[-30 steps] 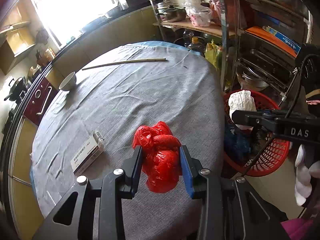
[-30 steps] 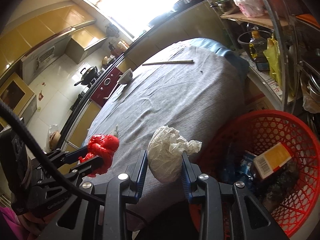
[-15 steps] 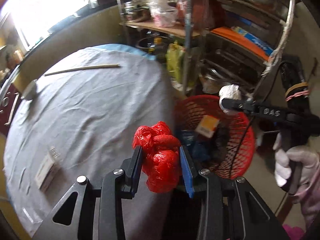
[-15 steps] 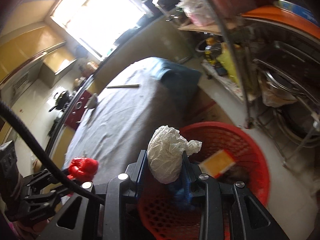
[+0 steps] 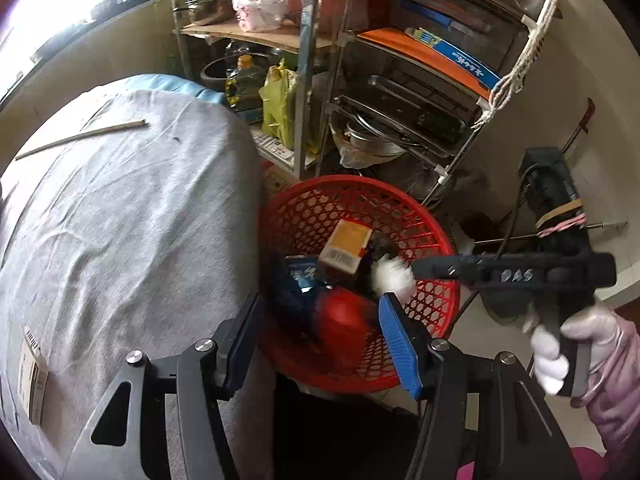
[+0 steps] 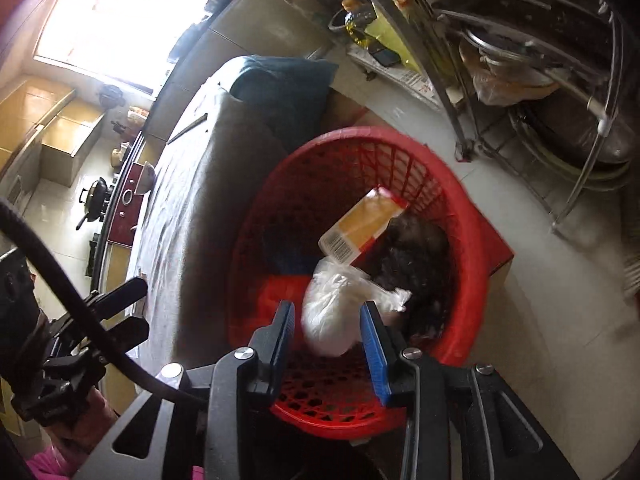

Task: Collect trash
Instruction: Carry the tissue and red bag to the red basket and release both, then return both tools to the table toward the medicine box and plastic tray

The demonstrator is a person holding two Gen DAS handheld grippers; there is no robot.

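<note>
Both tools stood open over the red basket [image 6: 460, 208], the left tool [image 5: 318, 334] above the blurred red bag [image 5: 344, 314], the right tool [image 6: 328, 338] around the white wad [image 6: 336, 320], which might snag a pad or bounce out

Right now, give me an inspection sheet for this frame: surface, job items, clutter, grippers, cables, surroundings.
Surface: round table under a wrinkled grey cloth, beside the basket.
Job's things: red mesh basket on the floor; blurred red bag and white wad in or above it, free of the pads; orange box and blue packet already inside.
Clutter: small carton and thin stick on the cloth.
Grippers: left gripper open over the basket; right gripper open over the basket.
Cables: black cable crossing the right view.
Surroundings: metal rack with pans and bags; stove.
</note>
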